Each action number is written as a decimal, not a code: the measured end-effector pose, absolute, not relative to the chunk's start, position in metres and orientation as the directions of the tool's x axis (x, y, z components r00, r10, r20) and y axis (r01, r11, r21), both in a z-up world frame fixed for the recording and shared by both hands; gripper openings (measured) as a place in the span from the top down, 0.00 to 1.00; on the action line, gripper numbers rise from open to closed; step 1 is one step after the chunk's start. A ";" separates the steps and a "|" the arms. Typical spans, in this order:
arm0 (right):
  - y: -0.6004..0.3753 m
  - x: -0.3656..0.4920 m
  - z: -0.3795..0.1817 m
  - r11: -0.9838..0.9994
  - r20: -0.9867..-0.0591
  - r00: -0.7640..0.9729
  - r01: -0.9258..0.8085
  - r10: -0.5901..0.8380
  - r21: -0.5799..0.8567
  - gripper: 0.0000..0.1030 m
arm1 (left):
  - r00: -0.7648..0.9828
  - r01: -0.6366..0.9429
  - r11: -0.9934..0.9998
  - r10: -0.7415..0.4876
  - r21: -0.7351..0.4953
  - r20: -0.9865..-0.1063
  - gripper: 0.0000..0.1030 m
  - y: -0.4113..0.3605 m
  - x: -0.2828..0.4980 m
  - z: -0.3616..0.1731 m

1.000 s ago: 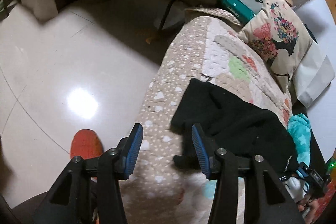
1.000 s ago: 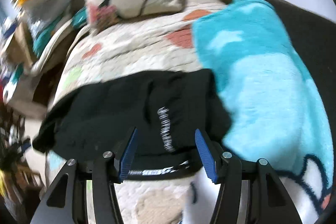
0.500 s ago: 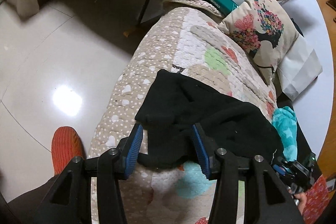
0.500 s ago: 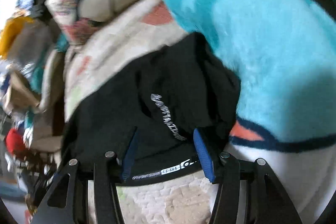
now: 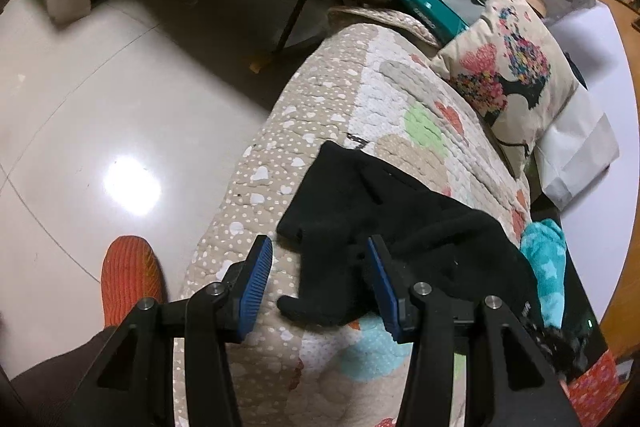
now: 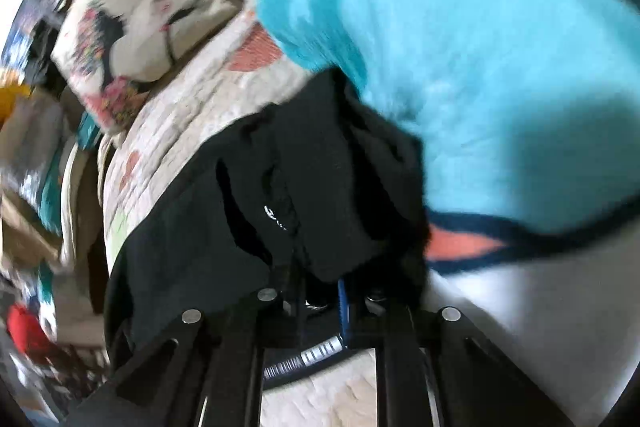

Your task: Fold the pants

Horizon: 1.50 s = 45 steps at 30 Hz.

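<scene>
The right gripper (image 6: 320, 283), open over the waistband a second ago, has now closed on that end of the black pants (image 6: 248, 211), bunching the cloth, so a fold looks begun. The left gripper (image 5: 318, 281) is open around a dangling cuff, clamping nothing. The pants lie across the quilted sofa cover (image 5: 320, 107), beside a turquoise blanket (image 6: 500, 47). Motion blur and bunched fabric hide the right fingertips.
</scene>
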State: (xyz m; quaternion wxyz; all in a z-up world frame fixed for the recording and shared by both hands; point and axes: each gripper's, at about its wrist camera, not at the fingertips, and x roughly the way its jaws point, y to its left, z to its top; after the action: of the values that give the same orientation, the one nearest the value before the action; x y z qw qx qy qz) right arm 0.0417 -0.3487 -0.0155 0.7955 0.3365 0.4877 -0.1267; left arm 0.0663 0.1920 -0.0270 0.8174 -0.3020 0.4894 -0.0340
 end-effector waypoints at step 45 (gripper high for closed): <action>0.073 0.151 -0.019 0.652 -0.907 0.188 -0.749 0.378 0.116 0.88 | 0.535 -0.527 0.572 -0.350 -0.628 -0.769 0.54 0.266 0.036 -0.039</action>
State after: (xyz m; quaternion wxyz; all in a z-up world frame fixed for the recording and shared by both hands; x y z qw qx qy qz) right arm 0.1505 0.0730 -0.0194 0.7492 -0.1806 0.5144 0.3760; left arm 0.0359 0.2663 -0.0394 0.7465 -0.4587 0.4783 0.0593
